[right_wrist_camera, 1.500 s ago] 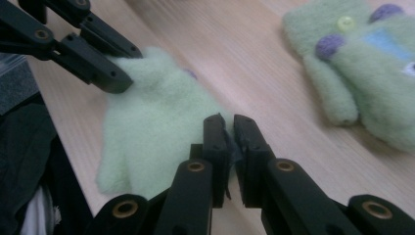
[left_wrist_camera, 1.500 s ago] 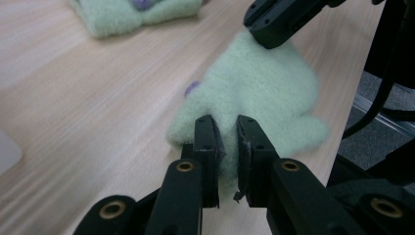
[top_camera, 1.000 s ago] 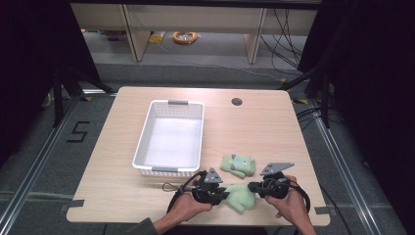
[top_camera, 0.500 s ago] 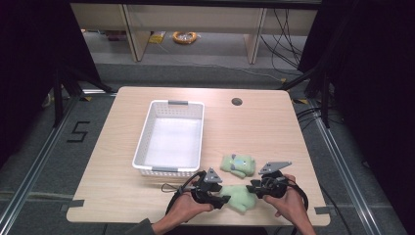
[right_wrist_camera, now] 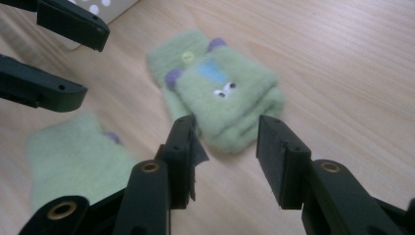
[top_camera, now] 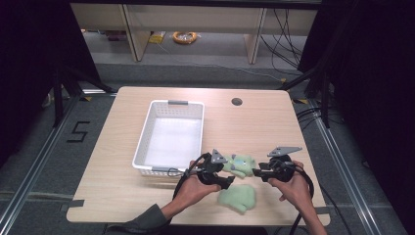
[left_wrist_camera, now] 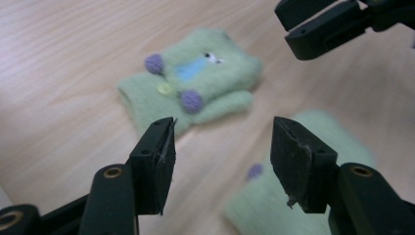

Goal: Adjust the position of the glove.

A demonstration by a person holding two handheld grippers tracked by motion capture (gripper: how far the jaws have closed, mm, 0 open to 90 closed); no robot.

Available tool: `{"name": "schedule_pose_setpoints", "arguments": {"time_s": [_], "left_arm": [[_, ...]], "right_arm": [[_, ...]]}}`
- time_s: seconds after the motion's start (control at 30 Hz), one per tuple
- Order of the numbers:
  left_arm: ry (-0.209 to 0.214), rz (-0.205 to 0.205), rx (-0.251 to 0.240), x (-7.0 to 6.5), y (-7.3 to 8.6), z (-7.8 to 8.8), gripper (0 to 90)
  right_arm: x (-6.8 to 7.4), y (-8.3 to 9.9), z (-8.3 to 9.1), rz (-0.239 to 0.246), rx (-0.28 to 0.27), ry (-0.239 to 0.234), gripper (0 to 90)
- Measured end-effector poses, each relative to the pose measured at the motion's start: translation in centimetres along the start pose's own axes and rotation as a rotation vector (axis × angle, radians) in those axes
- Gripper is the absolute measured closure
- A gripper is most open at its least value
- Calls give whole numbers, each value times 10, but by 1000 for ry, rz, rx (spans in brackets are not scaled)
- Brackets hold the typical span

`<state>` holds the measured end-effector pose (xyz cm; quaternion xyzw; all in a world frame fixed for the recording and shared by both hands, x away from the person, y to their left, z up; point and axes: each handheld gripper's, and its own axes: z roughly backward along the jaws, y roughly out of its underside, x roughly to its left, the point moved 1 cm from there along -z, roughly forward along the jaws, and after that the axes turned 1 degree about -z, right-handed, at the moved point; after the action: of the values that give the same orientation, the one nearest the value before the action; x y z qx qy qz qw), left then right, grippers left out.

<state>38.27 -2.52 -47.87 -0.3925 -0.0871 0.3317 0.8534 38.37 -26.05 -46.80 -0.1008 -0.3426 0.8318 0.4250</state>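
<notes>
The pale wooden table (top_camera: 122,196) spreads wide in the high view, and at about ten o'clock from the hands sits the white basket (top_camera: 143,147), long side running away from the person, nothing showing inside it. Down at the near edge, two green mittens. The plain-side mitten (top_camera: 238,198) lies flat at six o'clock of the pair, just beside the left gripper; the face mitten (top_camera: 241,165), with its blue patch, purple knobs and little eyes, lies at twelve o'clock of it, right between the two grippers. The two mittens lie near each other, a strip of bare wood between them in the left gripper view.

Left gripper (left_wrist_camera: 221,147) now: jaws have just been opening, spread apart, nothing gripped, bare table and mitten edges showing beyond the gap. The plain-side mitten sits at five o'clock under its right jaw, untouched as far as I can see. Right gripper (right_wrist_camera: 226,147): jaws likewise just been opening, released, hanging above the cuff end of the face mitten without pressing it. A small dark hole (top_camera: 237,102) marks the table's far side at one o'clock
</notes>
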Motion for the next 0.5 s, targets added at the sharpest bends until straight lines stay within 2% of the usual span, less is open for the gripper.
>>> {"name": "schedule_pose_setpoints", "arguments": {"time_s": [0.03, 0.07, 0.13, 0.17, 0.2, 0.27, 0.3, 0.37, 0.4, 0.43, 0.47, 0.5], "left_arm": [[8, -4, 43, 3, -3, -1, 428], [3, 7, 34, 5, -5, -5, 433], [-21, 6, 61, 6, -8, -10, 434], [-26, 1, 70, 7, -9, -13, 434], [-54, 14, 45, 7, -9, -19, 432], [-76, 27, 63, 10, -10, -25, 413], [-78, 33, 69, 11, -11, -26, 407], [-87, 19, 88, 12, -10, -29, 406], [-72, 22, 97, 13, -10, -31, 405], [-90, 7, 105, 14, -9, -33, 400], [-91, -1, 109, 14, -9, -34, 390], [-103, 0, 115, 15, -8, -35, 389]], "right_arm": [[-3, -1, -4, 5, -16, 11, 597], [-6, -7, -8, -13, 19, 5, 597], [-8, -8, -11, 2, 15, 8, 598], [-9, -10, -13, -8, 24, 10, 599], [-10, -11, -18, 4, 6, 16, 599], [-10, -14, -21, -19, 26, 4, 601], [-10, -16, -24, -17, 62, 5, 601], [-11, -17, -26, -3, 59, 9, 601], [-12, -17, -28, -13, 73, 14, 601], [-12, -18, -30, -17, 79, 14, 601], [-12, -19, -31, -26, 81, 9, 601], [-14, -19, -34, 0, 61, 10, 601]]}}
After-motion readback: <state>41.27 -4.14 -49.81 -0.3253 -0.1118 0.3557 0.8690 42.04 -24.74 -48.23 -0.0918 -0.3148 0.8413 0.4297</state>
